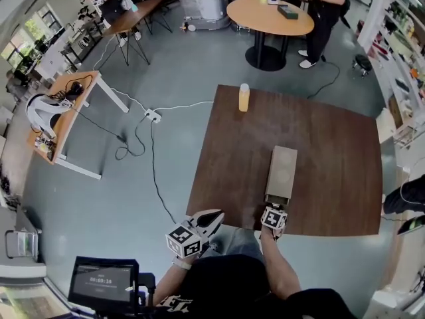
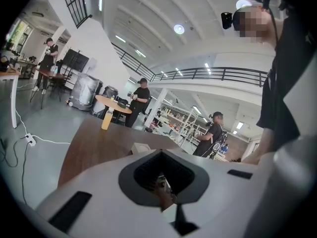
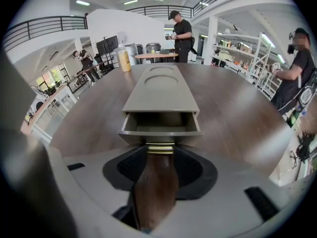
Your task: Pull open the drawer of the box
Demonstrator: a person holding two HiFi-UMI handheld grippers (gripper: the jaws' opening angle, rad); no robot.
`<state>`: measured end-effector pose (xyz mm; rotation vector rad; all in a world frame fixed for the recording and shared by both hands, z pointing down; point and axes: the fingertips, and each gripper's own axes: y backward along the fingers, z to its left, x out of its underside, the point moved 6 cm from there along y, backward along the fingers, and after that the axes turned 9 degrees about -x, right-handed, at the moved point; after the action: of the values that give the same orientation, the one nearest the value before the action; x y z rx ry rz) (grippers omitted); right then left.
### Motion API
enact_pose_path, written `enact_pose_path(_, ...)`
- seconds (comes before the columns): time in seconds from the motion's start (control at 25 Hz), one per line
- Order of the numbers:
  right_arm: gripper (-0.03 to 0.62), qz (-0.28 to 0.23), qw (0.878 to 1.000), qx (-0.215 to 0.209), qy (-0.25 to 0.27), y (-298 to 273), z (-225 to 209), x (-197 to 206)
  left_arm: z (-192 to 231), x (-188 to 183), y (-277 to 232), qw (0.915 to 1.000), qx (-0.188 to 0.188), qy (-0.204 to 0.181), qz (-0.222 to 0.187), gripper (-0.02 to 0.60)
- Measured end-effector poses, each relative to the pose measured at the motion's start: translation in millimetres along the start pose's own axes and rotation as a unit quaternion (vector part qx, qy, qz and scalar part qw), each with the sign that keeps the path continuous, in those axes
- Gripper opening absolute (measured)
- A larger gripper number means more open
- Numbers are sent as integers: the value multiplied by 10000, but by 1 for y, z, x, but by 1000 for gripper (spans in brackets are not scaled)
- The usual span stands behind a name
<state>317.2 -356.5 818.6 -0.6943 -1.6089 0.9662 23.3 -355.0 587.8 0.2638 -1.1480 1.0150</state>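
A grey box point(image 1: 281, 168) lies lengthwise on the brown table point(image 1: 332, 145), and its drawer point(image 1: 277, 200) stands pulled out toward me. In the right gripper view the drawer point(image 3: 159, 125) shows an empty inside and a gold handle point(image 3: 160, 148) on its front. My right gripper point(image 3: 160, 151) is open; the handle sits right at its fingertips, flanked by the black pads. It shows at the table's near edge point(image 1: 275, 208). My left gripper point(image 1: 218, 216) hovers off the table's front-left corner, shut on nothing, its tips meeting point(image 2: 161, 151).
A yellow bottle point(image 1: 244, 98) stands at the table's far left edge. A power strip and cables point(image 1: 153, 116) lie on the floor to the left. Other tables and people stand farther off, with shelving along the right wall point(image 1: 405, 58).
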Motion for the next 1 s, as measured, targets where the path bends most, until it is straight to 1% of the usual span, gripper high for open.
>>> enact_pose_path(0.24,153,4,10000,50,50,5,-1,11,-5,3,6,9998,167,-69,-2,0)
enact_pose_path(0.6,153,132,9999,36,-82,17,8,43,-6,5,23,9994,305,-149,-68,0)
enact_pose_path(0.72,153,102,9999,82,-35,22,10,50,-6,6,27,9992,356,-178,-69,0)
enact_pose_path(0.88,153,135,9999,10,-95,28,13,64,-12,8,31,9987,473,-211,-28,0)
enact_pose_path(1.0,153,65,9999,29,-73,31,13,72,-14,12,32,9982,552,-246,-18,0)
